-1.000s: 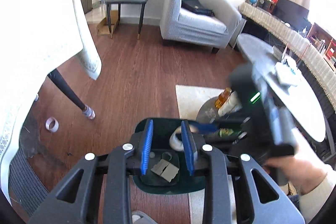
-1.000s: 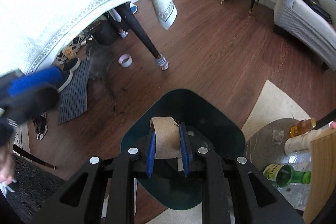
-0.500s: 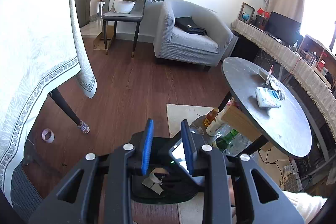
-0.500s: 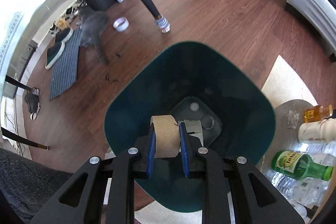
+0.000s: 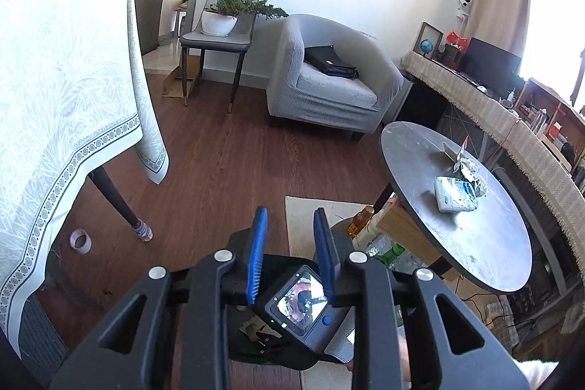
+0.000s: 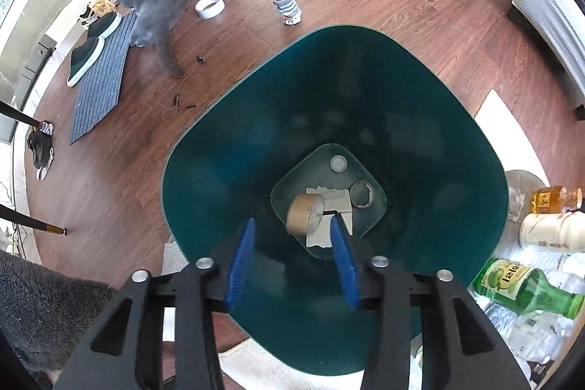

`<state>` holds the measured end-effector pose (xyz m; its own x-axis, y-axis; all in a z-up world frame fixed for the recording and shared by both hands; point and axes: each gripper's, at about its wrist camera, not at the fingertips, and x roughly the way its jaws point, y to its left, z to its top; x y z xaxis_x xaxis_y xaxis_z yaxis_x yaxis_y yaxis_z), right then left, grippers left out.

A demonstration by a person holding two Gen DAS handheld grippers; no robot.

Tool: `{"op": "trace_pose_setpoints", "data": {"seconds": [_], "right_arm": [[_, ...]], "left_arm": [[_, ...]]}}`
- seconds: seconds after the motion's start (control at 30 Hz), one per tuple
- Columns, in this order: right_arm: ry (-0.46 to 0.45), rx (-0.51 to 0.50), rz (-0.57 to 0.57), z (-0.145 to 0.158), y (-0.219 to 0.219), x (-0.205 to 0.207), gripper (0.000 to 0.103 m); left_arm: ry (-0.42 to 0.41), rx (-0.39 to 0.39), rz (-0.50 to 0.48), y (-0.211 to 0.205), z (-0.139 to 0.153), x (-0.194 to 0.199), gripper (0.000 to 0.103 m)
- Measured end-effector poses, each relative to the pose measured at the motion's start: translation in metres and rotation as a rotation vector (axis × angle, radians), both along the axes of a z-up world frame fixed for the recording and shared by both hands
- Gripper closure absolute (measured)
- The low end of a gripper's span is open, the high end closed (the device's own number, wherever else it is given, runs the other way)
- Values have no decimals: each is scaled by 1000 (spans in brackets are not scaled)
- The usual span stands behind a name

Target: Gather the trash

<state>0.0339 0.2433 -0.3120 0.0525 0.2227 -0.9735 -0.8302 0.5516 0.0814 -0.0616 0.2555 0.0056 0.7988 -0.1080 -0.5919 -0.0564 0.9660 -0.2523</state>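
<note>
The right gripper (image 6: 292, 258) is pointing almost straight down into the dark green plastic waste bin (image 6: 226, 148) standing on the brown wooden floor, and its blue ribbed jaws have just been opening; they are now standing apart with nothing between them. The brown cardboard tape roll (image 6: 303, 212) is lying on its side at the bottom of the bin, resting on torn scraps of white paper (image 6: 334, 198), with a small grey ring (image 6: 362, 194) beside it. The left gripper (image 5: 290, 256) is hovering above the bin, its blue jaws at their closest and gripping nothing, looking out across the room; below its fingers the back of the other gripper's camera (image 5: 303, 307) is showing over the bin. Just beside the bin, on its right, a green glass bottle (image 6: 526, 287), an amber bottle (image 6: 552, 198) and a cream-coloured plastic bottle (image 6: 552, 231) are crowding together under the round grey table (image 5: 486, 243). Well away from the bin, a grey cat (image 6: 157, 13) is crouching by a striped grey mat (image 6: 102, 75), near a white roll of tape (image 6: 209, 6) lying on the floor.
</note>
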Motion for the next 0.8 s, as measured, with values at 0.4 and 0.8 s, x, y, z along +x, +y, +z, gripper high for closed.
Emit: {"op": "trace_pose_setpoints", "data": {"seconds": [0.4,0.8], "right_arm": [[-124,151,3,71,-15,-4,56],[-289,364,-55,174,-64,-6,54]], "left_arm": [[-22,21,31,-6,11,4,68],[-93,5,64,-22,24,6,58]]}}
